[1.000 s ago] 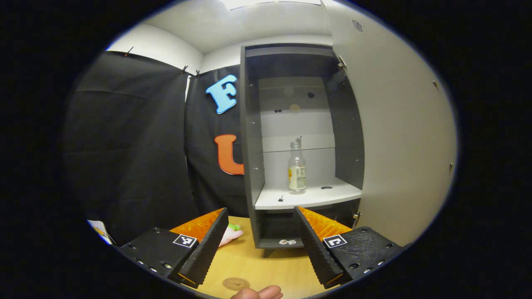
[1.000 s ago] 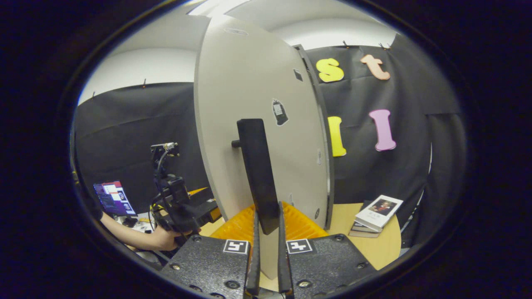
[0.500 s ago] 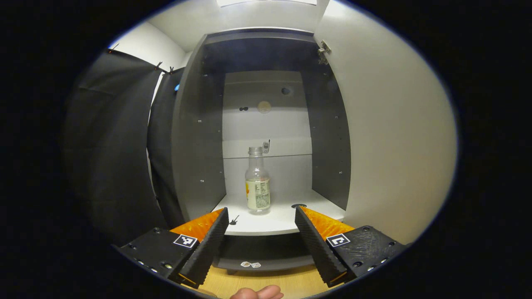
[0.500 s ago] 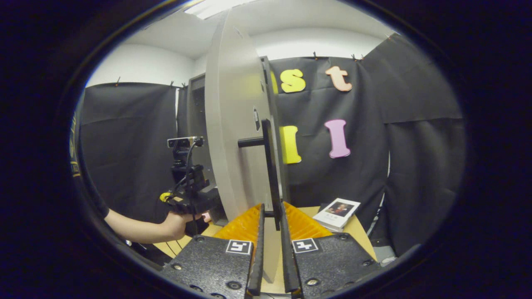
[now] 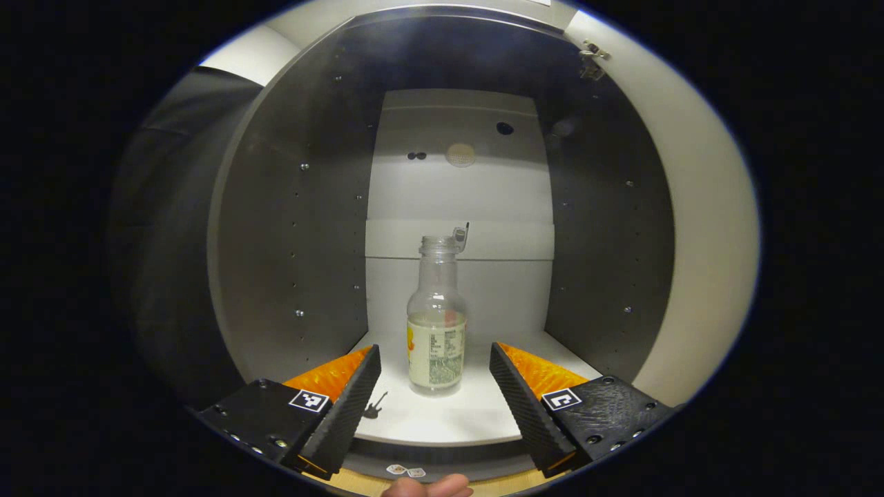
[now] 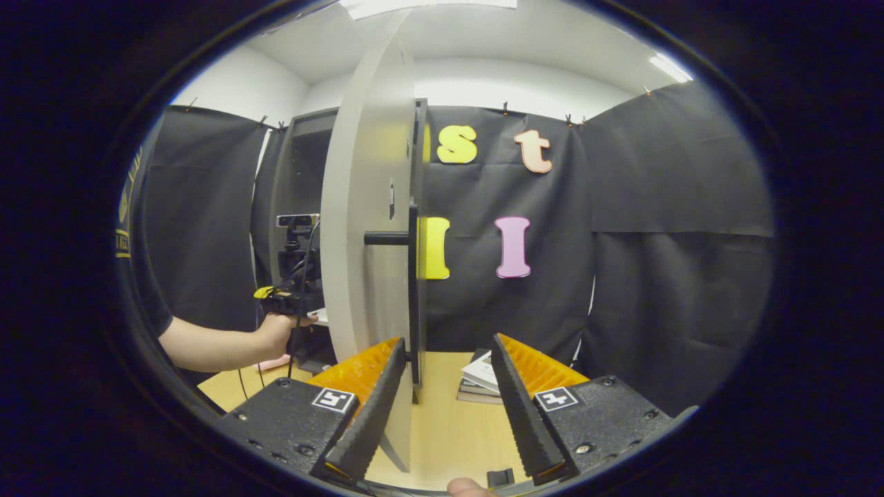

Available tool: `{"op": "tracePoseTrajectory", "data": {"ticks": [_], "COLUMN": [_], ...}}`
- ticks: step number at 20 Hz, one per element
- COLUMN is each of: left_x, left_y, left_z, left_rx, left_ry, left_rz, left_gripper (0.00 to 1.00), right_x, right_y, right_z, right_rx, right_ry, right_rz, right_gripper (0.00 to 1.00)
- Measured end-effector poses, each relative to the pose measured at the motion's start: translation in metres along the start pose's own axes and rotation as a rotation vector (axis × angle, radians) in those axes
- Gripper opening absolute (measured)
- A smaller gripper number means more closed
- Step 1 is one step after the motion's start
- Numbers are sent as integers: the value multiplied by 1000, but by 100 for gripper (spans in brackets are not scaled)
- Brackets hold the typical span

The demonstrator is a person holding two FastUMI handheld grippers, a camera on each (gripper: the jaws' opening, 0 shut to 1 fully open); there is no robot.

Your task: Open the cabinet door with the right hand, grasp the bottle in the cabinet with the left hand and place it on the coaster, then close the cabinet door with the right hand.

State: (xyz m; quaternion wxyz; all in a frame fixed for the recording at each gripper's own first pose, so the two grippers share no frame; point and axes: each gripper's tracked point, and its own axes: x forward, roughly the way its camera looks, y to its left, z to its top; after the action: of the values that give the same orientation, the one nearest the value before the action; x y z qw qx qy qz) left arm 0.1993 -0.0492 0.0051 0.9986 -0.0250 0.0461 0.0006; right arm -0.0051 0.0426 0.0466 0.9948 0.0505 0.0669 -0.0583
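The cabinet door (image 6: 362, 228) is seen swung wide open, so the first step is judged done; the right gripper (image 6: 442, 386) is held with its jaws spread apart and nothing between them, the door handle (image 6: 413, 297) lying just ahead of its left finger and not clamped. The bottle (image 5: 436, 324) is found upright on the pale cabinet shelf (image 5: 442, 417), in the lower compartment, near the shelf's front and roughly central; the left gripper (image 5: 435, 393) is pointed straight at it with its jaws parted and empty, the bottle being framed between the fingers but set beyond their tips, so no contact is made yet. The grasp, the transfer to the coaster and the closing of the door are judged to remain.

In the right gripper view the left gripper (image 6: 290, 293) is also seen farther off, held in a hand (image 6: 273, 335) beside the door's inner face. The coaster is not made out; the bottle appears uncapped, though whether liquid is left inside cannot be told behind the label; a small dark object (image 5: 373, 406) on the shelf near the left finger is too small to be identified; some books (image 6: 480, 376) on the table (image 6: 442, 428) are partly hidden by the right gripper's fingers.
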Motion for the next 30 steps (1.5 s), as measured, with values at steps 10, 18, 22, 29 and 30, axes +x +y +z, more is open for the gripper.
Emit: {"op": "tracePoseTrajectory", "data": {"ticks": [10, 18, 22, 29, 30], "left_x": [82, 78, 48, -39, -54], "left_y": [1, -1, -2, -12, -11], "left_z": [11, 11, 12, 24, 23], "left_rx": [35, 20, 19, 63, 86], "left_ry": [-1, 18, 29, 32, 33], "left_rz": [18, 19, -2, -100, -113], "left_gripper": [96, 75, 74, 72, 72], "right_x": [-2, -3, -2, 2, 2], "right_y": [-9, -8, -8, -6, -5], "right_z": [-2, -1, -2, -17, -22], "right_rx": [38, 59, 69, 150, 163], "right_ry": [8, 5, -6, 5, 18], "right_rz": [-104, -122, -109, -28, -10], "right_gripper": [87, 87, 87, 86, 86]}}
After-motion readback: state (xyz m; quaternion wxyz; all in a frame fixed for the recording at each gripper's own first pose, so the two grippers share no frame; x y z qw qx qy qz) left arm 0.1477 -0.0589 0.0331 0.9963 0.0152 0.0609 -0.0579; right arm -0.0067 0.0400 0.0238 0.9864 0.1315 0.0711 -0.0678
